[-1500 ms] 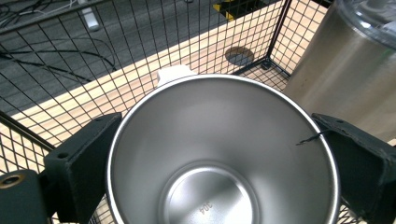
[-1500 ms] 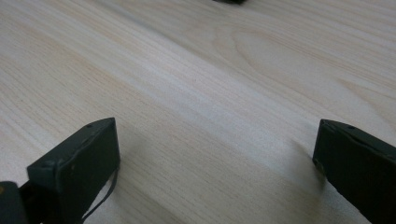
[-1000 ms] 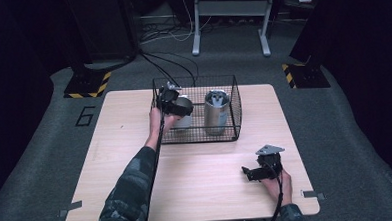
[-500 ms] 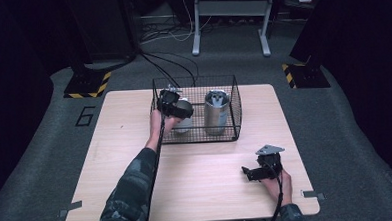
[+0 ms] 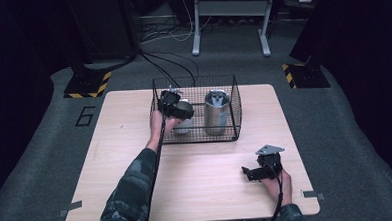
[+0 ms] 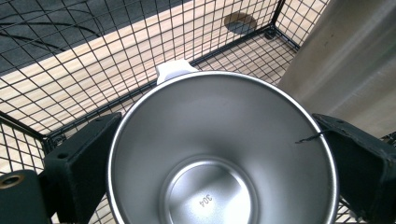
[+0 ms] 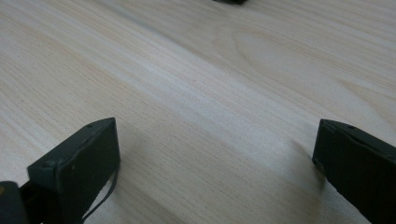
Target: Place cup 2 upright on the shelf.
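A steel cup (image 6: 219, 154) with a white handle (image 6: 173, 70) sits between the two jaws of my left gripper (image 5: 173, 105), which is shut on its rim sides. The cup (image 5: 184, 112) is inside the left half of a black wire basket (image 5: 233, 105), and I look straight down into it. A taller steel canister (image 5: 216, 111) stands upright in the basket just to the cup's right, seen close by as a steel canister wall (image 6: 345, 60). My right gripper (image 5: 248, 173) rests low over the table's front right, open, with bare wood between its jaws (image 7: 217, 163).
The wire basket stands at the back middle of the wooden table (image 5: 111, 159). Black cables (image 5: 167, 66) run off the far edge onto the dark floor. A metal stand's legs (image 5: 230, 24) rise behind the table.
My left gripper has sunk slightly lower into the basket with the cup still in it. The right gripper has stayed put.
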Motion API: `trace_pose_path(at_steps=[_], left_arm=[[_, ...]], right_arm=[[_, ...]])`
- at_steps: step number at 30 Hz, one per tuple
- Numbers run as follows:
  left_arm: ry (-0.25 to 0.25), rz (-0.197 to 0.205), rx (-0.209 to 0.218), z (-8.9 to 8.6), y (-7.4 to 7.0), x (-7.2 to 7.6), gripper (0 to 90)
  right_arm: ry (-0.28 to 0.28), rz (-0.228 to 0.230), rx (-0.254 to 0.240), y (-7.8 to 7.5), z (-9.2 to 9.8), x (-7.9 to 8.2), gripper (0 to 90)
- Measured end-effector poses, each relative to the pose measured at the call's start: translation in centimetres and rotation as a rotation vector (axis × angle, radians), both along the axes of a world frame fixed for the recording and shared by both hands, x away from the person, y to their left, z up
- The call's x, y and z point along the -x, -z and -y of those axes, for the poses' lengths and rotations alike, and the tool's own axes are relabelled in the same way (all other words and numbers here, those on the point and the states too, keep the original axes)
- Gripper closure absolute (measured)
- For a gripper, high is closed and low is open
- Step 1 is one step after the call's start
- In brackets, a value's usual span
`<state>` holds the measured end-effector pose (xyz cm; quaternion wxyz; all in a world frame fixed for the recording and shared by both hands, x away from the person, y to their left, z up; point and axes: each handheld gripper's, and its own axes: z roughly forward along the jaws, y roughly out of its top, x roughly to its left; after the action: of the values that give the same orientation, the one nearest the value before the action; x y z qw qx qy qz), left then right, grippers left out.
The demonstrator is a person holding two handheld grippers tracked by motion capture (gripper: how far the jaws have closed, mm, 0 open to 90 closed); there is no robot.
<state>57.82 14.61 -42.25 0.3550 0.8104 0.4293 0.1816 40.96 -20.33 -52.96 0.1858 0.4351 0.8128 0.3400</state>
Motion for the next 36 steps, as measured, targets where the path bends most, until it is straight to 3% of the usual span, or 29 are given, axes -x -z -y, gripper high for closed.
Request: trace_pose_path(at_steps=[23,33,36], left_arm=[[0.001,-0.051,-0.011,0.11,0.51,-0.01,5.7],[-0.007,-0.045,-0.016,0.27,0.44,0.39,5.3],[-0.003,-0.013,0.004,0.18,-0.34,0.69,2.7]], right_arm=[[-0.002,0.002,0.005,0.00,0.03,0.00,0.2],[-0.002,0.002,0.005,0.00,0.03,0.00,0.2],[-0.002,0.002,0.005,0.00,0.03,0.00,0.2]])
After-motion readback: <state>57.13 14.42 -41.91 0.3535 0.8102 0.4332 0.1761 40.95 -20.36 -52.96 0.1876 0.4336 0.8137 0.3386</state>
